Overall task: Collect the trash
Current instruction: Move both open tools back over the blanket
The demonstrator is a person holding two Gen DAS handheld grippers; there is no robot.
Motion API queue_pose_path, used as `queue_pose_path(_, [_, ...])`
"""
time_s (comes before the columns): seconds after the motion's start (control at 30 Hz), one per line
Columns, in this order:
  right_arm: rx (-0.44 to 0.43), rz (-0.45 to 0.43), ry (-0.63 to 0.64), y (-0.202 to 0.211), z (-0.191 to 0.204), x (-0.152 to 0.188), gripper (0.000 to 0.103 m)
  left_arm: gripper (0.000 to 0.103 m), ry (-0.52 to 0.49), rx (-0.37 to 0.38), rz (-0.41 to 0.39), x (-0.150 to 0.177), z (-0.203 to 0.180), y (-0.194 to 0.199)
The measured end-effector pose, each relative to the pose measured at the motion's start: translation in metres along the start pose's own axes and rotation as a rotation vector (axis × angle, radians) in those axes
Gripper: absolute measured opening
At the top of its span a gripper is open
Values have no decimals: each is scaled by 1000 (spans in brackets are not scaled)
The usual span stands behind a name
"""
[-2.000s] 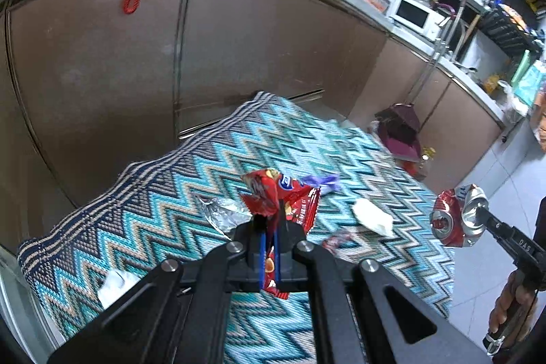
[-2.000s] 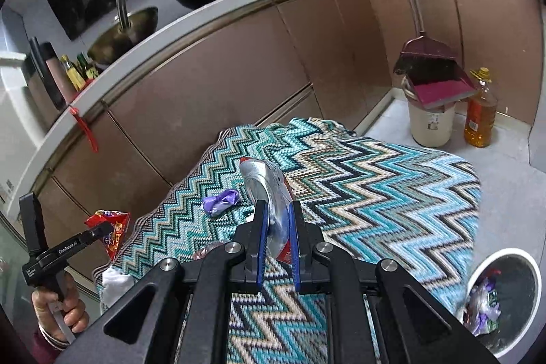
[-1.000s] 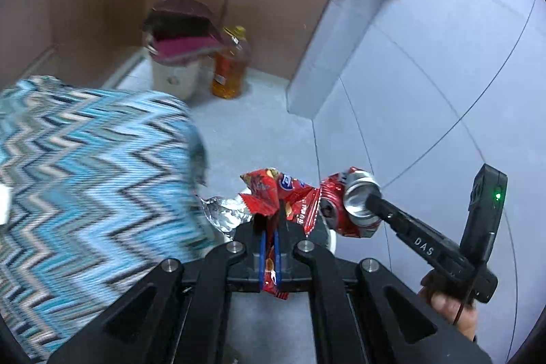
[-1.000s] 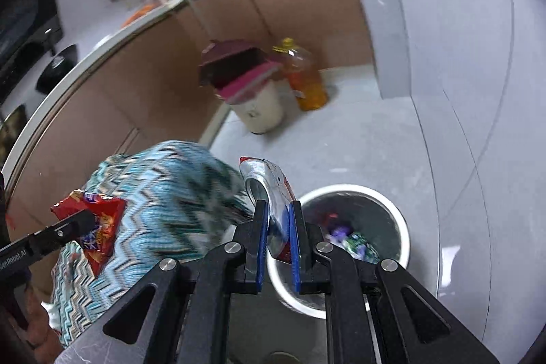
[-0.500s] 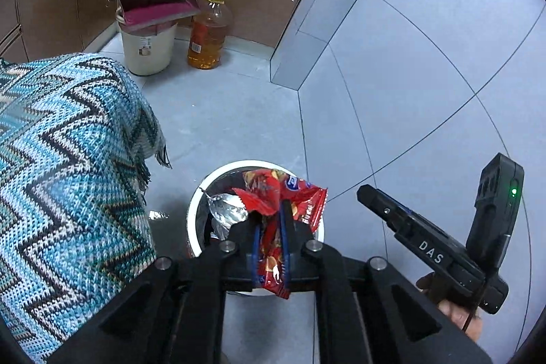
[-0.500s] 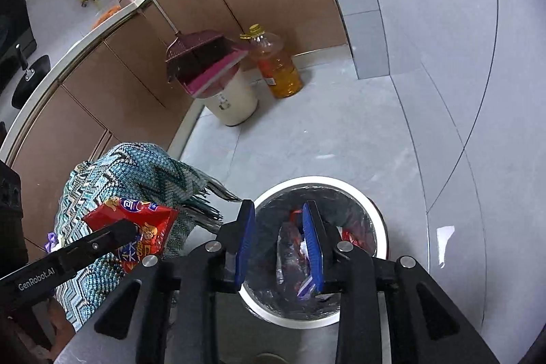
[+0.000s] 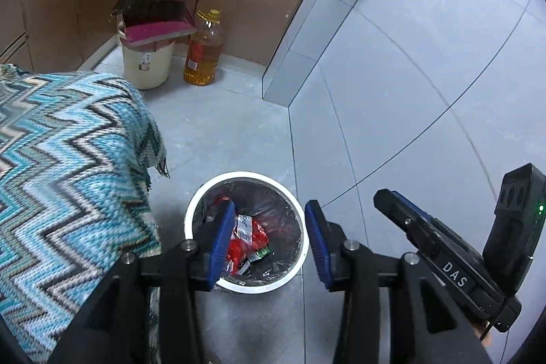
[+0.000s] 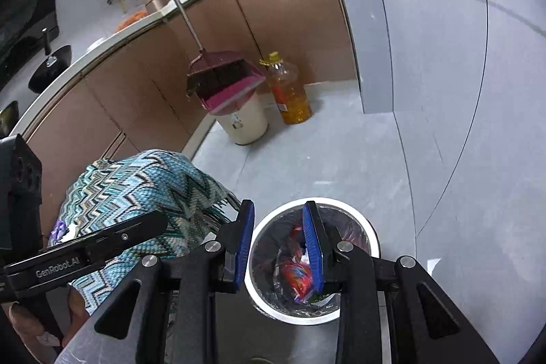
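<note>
Both empty – left gripper (image 7: 269, 241) opening, right gripper (image 8: 278, 248) apart – over trash bin (image 7: 204, 193).

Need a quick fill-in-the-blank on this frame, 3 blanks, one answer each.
1. The red wrapper lies inside the white ____.
2. Nothing is between the pads of the left gripper, whose jaws are ____.
3. The oil bottle stands on the floor beside a pail topped by a ____.

Missing words: bin; opening; dustpan
</note>
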State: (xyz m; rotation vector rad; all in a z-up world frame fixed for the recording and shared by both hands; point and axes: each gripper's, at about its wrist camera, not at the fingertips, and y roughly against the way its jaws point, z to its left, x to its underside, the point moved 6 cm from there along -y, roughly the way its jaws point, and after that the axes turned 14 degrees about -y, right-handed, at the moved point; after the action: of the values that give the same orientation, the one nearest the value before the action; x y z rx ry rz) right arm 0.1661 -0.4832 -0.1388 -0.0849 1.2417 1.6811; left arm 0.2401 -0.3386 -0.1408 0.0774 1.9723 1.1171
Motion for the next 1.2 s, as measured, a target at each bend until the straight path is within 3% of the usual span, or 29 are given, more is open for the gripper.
queue_pose_path(0.17, [-51, -24, 36, 26, 23, 5, 30, 41, -20, -88, -74, 7, 1, 56])
queue_pose_path(0.5, [-177, -16, 183, 76, 123, 45, 32, 41, 16, -322, -230, 45, 24, 202])
queue_pose_path(0.83, [-295, -10, 291, 126, 214, 91, 34, 41, 87, -437, -333, 103, 55, 323])
queue_pose_path(1.0, [-357, -3, 306, 147, 247, 114, 38, 41, 123, -482, -356, 130, 81, 362])
queue_pose_path(1.2, [-367, 45, 343, 136, 270, 142, 38, 41, 163, -533, -314, 159, 125, 370])
